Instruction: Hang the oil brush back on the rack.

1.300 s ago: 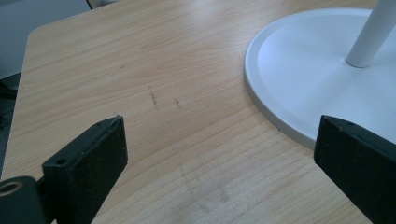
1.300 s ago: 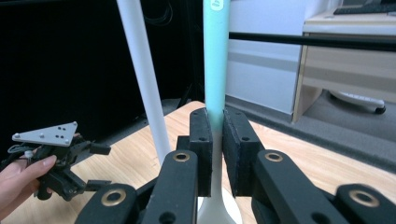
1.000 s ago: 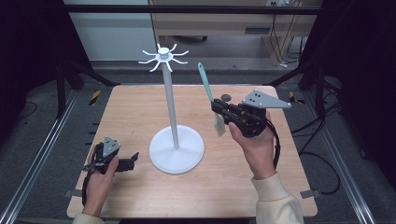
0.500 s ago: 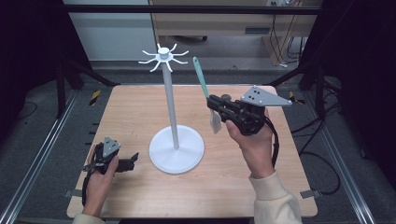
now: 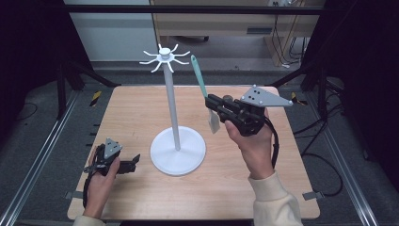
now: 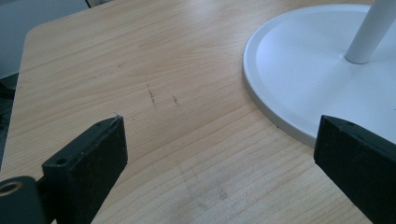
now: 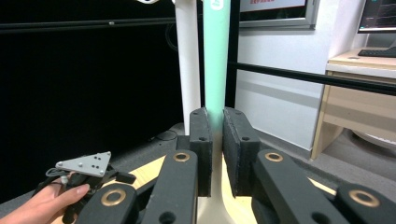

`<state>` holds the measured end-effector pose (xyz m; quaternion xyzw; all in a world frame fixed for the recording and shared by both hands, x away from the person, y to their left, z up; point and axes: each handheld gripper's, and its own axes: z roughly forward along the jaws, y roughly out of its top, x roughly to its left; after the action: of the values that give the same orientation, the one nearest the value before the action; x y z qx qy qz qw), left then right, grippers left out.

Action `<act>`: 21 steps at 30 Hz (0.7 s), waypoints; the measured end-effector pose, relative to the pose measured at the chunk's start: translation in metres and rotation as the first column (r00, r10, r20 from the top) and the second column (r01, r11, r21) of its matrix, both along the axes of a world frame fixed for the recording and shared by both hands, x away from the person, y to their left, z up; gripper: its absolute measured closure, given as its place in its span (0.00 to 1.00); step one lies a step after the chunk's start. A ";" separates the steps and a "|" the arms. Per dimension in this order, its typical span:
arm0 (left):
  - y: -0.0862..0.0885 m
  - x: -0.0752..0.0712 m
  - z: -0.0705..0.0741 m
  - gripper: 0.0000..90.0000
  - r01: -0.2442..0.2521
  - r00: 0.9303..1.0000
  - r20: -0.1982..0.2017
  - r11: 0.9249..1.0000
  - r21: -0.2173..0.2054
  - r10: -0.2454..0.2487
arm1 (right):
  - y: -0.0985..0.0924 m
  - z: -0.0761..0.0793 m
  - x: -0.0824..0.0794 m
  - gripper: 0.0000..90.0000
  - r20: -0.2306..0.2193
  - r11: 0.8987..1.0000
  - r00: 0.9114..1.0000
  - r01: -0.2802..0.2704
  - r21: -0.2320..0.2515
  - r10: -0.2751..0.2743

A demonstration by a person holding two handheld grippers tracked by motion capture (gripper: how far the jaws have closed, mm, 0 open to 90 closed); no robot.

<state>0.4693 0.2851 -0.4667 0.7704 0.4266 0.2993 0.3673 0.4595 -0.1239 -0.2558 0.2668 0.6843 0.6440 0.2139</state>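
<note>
A white stand [image 5: 171, 108] with a round base [image 5: 178, 150] and a ring of hooks [image 5: 164, 55] on top rises from the middle of the wooden table [image 5: 131, 108]. My right gripper [image 5: 214, 104] is raised to the right of the pole, shut on a spatula with a teal handle [image 5: 199, 75] pointing up and a pale blade [image 5: 214, 121] hanging below. In the right gripper view the pads [image 7: 201, 144] clamp the handle [image 7: 216, 60], with the pole [image 7: 187, 70] just behind. My left gripper [image 5: 134, 162] rests open on the table beside the base [image 6: 317, 74], nothing between its jaws.
The handle's tip sits right of the hooks and slightly lower. Dark metal frame rails run along both table sides, and a cable trails from the right gripper. A wooden desk and cabinets stand behind the table.
My right gripper has carried the spatula slightly left and up, nearer the hooks. The left hand and its gripper have stayed put.
</note>
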 end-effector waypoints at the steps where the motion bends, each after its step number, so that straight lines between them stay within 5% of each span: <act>1: 0.000 0.000 0.000 0.03 0.000 1.000 0.000 1.000 0.000 0.000 | 0.000 0.000 0.000 0.92 -0.001 1.000 1.000 -0.003 0.000 0.003; 21: 0.000 0.000 0.000 0.03 0.001 1.000 -0.002 1.000 0.000 -0.001 | 0.005 -0.003 0.001 0.92 -0.011 0.999 1.000 -0.023 -0.033 0.023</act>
<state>0.4697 0.2851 -0.4670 0.7709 0.4266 0.2985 0.3669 0.4608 -0.1190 -0.2587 0.2586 0.6992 0.6335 0.2072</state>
